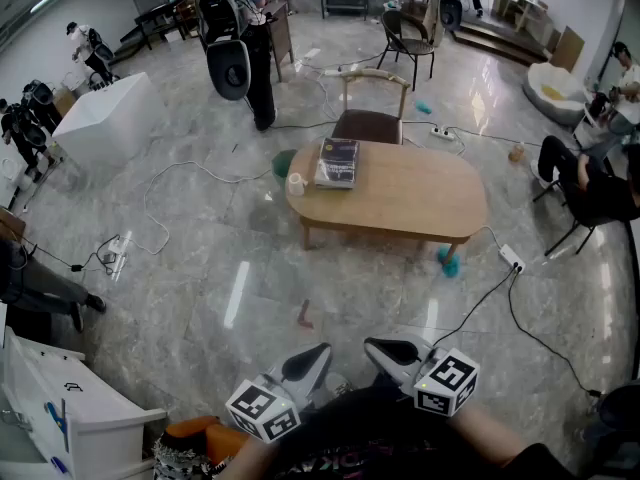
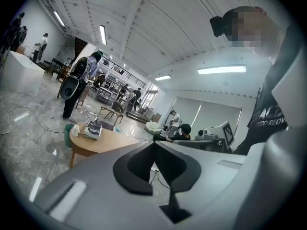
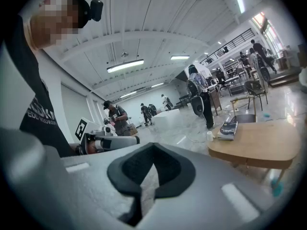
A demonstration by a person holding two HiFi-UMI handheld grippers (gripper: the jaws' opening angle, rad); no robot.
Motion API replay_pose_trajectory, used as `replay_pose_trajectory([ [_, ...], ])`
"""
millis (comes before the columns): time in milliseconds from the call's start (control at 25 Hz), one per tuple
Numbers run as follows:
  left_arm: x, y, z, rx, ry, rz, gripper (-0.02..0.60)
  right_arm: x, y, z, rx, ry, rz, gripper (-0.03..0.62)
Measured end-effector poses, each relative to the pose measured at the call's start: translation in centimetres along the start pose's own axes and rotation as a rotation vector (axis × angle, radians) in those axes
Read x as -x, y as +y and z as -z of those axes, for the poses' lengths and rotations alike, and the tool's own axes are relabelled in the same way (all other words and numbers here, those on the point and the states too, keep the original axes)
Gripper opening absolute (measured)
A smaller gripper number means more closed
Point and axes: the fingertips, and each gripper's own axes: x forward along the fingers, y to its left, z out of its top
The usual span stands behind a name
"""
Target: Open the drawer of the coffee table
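The oval wooden coffee table stands on the marble floor ahead of me, also in the left gripper view and the right gripper view. A stack of books and a small white cup sit on its left end. No drawer front can be made out. My left gripper and right gripper are held close to my body, far from the table and tips nearly together. Both are shut with nothing between the jaws, as the left and right gripper views show.
A chair stands behind the table and a green bin at its left end. A power strip and cables lie on the floor to the right. A white cabinet is near left. People stand and sit around the hall.
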Motion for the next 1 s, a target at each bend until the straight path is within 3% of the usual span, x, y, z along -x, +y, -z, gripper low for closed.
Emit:
replay_pose_trajectory([
  [480, -0.09, -0.45, 0.17, -0.002, 0.006, 0.019, 0.006, 0.26, 0.07, 0.12, -0.002, -0.004, 0.009, 0.002],
  [1000, 0.68, 0.31, -0.54, -0.018, -0.02, 0.013, 0.008, -0.62, 0.78, -0.28, 0.045, 0.0, -0.038, 0.002],
])
